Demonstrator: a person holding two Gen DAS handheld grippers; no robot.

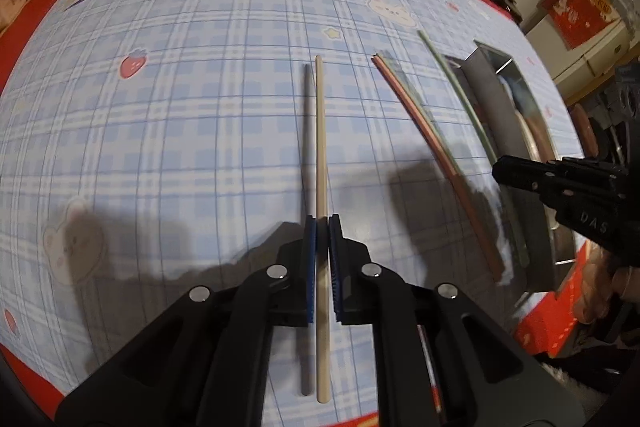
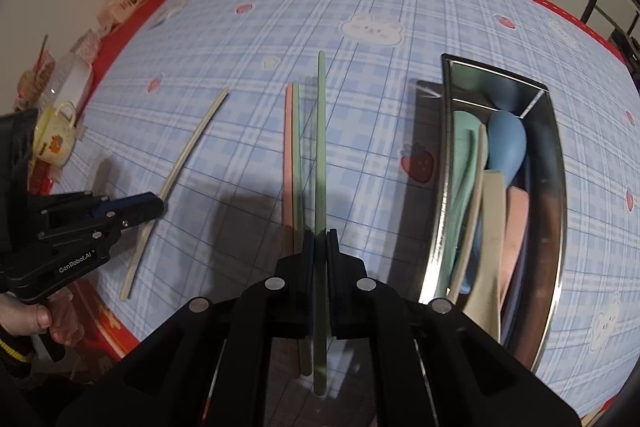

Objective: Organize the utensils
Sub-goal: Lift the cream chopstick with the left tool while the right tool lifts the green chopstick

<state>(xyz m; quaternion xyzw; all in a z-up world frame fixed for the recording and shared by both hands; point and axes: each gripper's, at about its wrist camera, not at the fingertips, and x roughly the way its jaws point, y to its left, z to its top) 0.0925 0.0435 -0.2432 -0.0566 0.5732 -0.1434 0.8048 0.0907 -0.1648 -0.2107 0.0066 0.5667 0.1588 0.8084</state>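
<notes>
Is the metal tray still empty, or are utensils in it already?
Not empty: the metal tray holds several pastel utensils, among them a blue spoon.

1. The left gripper is closed on a cream chopstick, above the checked blue tablecloth.
2. A dark chopstick lies just beside the cream one, on its left.
3. To the right, a pink chopstick and a green chopstick appear blurred, near the metal tray.
4. The right gripper enters from the right edge, its jaws together.
</notes>
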